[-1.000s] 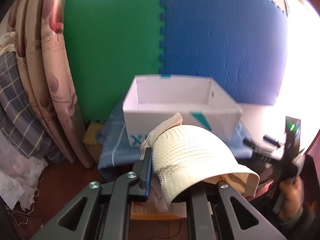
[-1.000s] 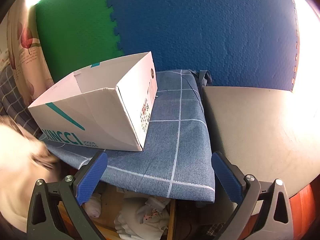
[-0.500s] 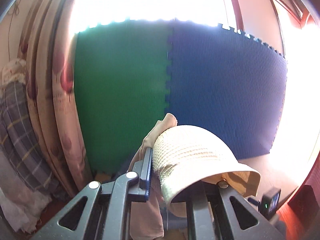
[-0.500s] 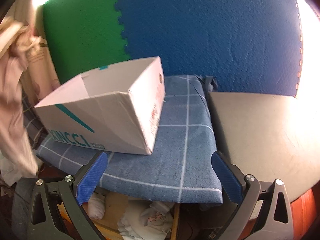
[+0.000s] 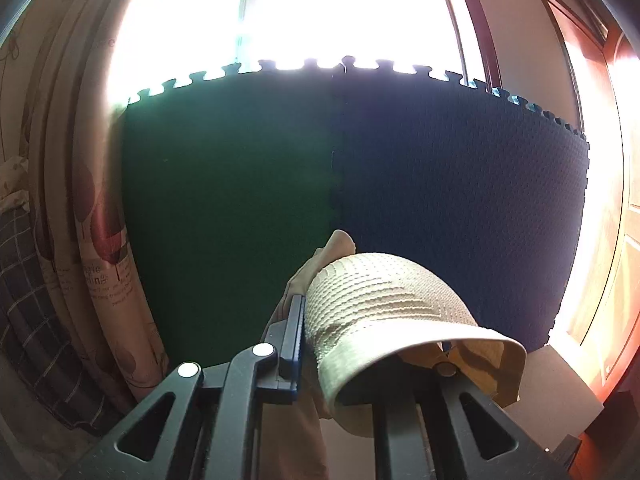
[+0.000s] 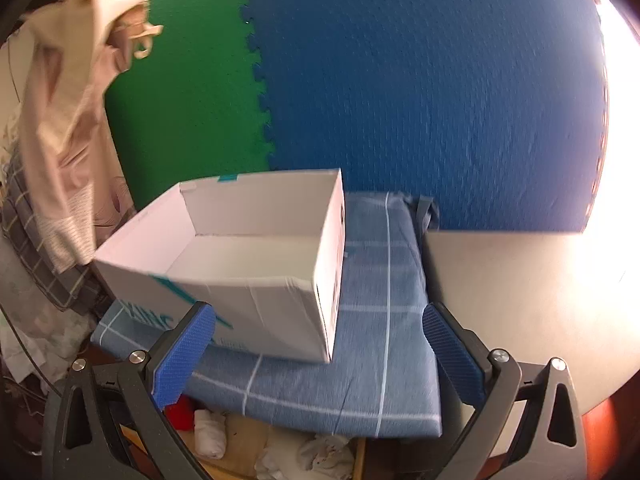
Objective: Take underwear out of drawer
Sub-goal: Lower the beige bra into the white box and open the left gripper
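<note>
Cream underwear (image 5: 384,300) clamped in left tongs (image 5: 360,320); right tongs (image 6: 316,344) agape over white box (image 6: 256,280).

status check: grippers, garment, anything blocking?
Left gripper shut on cream ribbed-knit underwear, lifted. Right gripper open, empty, above white cardboard box. Nothing blocking.
</note>
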`<control>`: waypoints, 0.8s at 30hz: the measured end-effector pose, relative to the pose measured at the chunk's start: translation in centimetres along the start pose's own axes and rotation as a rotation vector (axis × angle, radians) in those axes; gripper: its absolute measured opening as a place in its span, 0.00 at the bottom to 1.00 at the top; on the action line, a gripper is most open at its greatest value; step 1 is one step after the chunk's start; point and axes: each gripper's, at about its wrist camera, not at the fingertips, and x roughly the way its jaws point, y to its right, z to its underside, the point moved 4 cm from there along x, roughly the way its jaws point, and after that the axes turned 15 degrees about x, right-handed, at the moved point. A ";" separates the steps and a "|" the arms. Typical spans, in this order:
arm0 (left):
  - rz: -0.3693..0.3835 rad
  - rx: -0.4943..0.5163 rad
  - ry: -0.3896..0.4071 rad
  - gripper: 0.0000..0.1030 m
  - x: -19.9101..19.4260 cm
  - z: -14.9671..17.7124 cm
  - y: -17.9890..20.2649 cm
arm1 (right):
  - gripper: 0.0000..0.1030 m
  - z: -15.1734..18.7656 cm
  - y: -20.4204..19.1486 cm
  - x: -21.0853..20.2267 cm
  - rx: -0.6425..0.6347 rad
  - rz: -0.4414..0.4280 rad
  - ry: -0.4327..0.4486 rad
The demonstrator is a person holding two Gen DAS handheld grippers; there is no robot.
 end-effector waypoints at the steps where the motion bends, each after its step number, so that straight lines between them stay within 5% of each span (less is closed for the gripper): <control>1: 0.001 -0.003 0.000 0.11 0.5 -0.3 0.0 | 1.00 -0.8 -0.6 -0.3 -0.004 -0.003 0.005; 11: 0.028 -0.001 -0.084 0.11 10.0 3.2 1.3 | 1.00 -3.6 -5.1 -2.2 -0.076 0.013 0.097; 17: 0.051 -0.033 -0.262 0.11 16.6 10.0 2.4 | 1.00 -4.4 -7.2 -3.6 -0.120 -0.042 0.206; 24: 0.042 -0.003 -0.456 0.11 21.5 17.4 3.7 | 1.00 -5.4 -8.4 -4.6 -0.129 -0.064 0.219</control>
